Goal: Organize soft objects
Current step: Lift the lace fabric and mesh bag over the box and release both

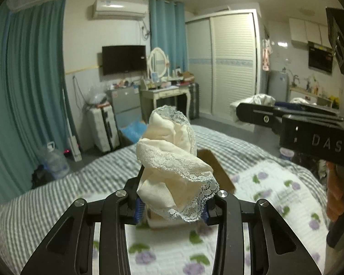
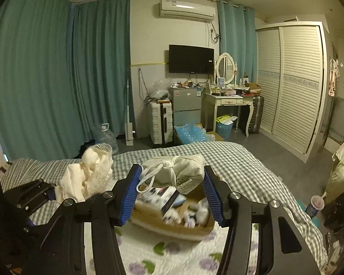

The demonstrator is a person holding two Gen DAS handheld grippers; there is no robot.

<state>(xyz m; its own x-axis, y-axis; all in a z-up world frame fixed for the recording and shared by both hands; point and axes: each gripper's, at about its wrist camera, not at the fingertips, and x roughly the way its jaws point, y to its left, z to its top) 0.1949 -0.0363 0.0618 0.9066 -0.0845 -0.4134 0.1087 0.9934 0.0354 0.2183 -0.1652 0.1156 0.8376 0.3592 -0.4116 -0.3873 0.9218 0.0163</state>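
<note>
My left gripper (image 1: 172, 204) is shut on a cream lace-trimmed garment (image 1: 172, 160), bunched up and held above the bed; the garment also shows at the left in the right wrist view (image 2: 87, 178). My right gripper (image 2: 172, 188) is shut on a pale mesh bra (image 2: 181, 169) with its straps hanging, held over an open cardboard box (image 2: 172, 226). The box sits on the bed and holds several small soft items and a dark flat packet. The box's flap (image 1: 217, 167) shows behind the cream garment in the left wrist view.
The bed has a grey checked sheet (image 2: 229, 160) and a white quilt with purple flowers (image 2: 172, 256). Beyond it stand a white suitcase (image 2: 160, 121), a small fridge (image 2: 187, 107), a dressing table (image 2: 231, 105), a blue basket (image 2: 224, 128) and a wardrobe (image 2: 293, 87).
</note>
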